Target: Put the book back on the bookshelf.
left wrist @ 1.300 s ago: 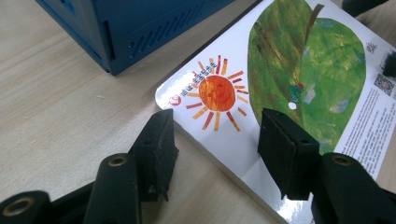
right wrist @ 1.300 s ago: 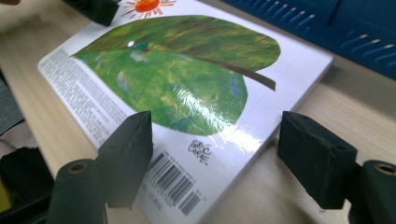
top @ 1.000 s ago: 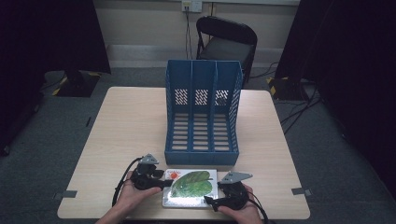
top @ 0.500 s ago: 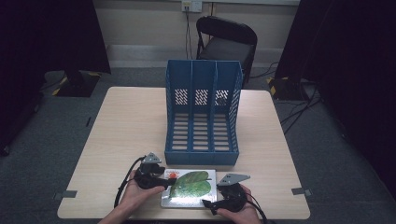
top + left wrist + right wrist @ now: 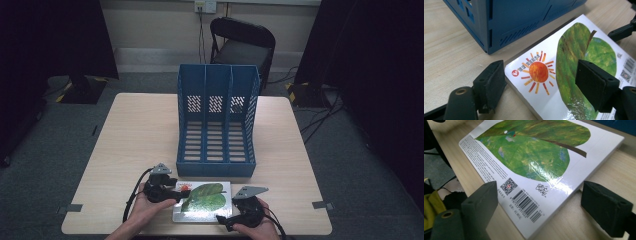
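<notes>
Book [image 5: 202, 201] lies flat on the bench [image 5: 130, 145], just in front of the blue file rack [image 5: 216, 120]. Left tool [image 5: 540, 82] and right tool [image 5: 537, 207], jaws just opened, straddle opposite corners without pinching. Glossy hard cover, likely slippery. Next: close squarely on the edges, lift level.

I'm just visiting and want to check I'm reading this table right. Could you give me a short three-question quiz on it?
1. True or false: the book stands inside the blue file rack.
2. Which picture is at the book's corner by the left gripper? A a sun, B a fish, C a car.
3. Is the right gripper clamped on the book?

Key:
1. False, it lies flat on the table in front of the rack.
2. A.
3. No, its jaws stand apart on either side of the barcode corner.
</notes>
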